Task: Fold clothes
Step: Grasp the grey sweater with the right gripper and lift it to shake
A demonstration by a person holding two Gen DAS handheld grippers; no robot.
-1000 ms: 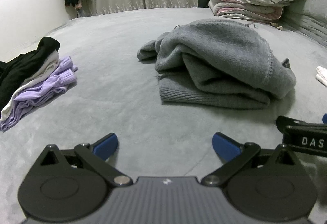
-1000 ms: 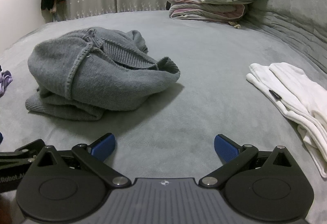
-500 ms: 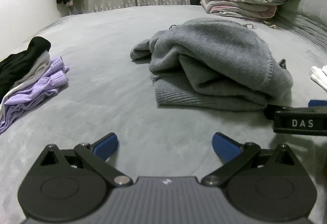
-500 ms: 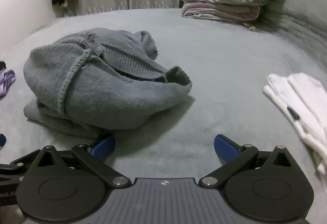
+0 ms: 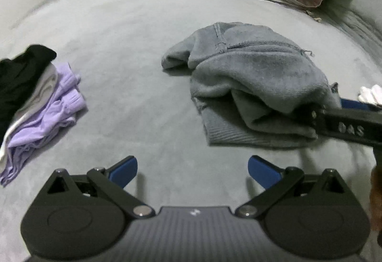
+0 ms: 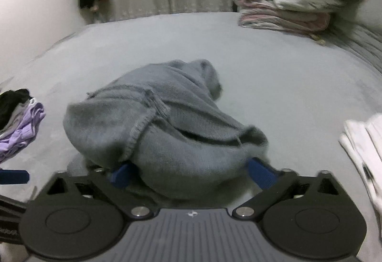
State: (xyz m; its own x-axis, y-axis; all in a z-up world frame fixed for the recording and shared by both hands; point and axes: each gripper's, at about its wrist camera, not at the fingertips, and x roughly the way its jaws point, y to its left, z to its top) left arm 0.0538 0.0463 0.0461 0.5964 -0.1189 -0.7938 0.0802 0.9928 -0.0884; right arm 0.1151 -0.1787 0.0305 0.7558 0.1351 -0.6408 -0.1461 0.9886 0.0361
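Grey sweater (image 6: pixel 167 133) bunched in a heap mid-bed, on the grey bedspread (image 5: pixel 148 30). Right gripper (image 6: pixel 191 172) pushed into the near edge of the heap, jaws just been closing, sweater bulk between the blue pads (image 6: pixel 261 172); pads at the fabric's flanks, firm clamp hard to confirm through the blur. Left gripper (image 5: pixel 192 167) jaws apart, nothing between them, over bare bedspread short of the heap. From the left view, sweater (image 5: pixel 253 85) ahead and to the right, ribbed hem nearest, long axis running roughly left-right across the view; right gripper seen coming in at the heap's right end. Right hand clearly the nearer one, already at the cloth; left needs to travel forward and right to reach the hem corner. Likely step: grabbing the sweater to lift and spread it before folding. Folded stack (image 5: pixel 35 104) of black, white and lilac items well apart at left; white garment (image 6: pixel 365 149) at right; quilts (image 6: pixel 286 8) piled at the far end.
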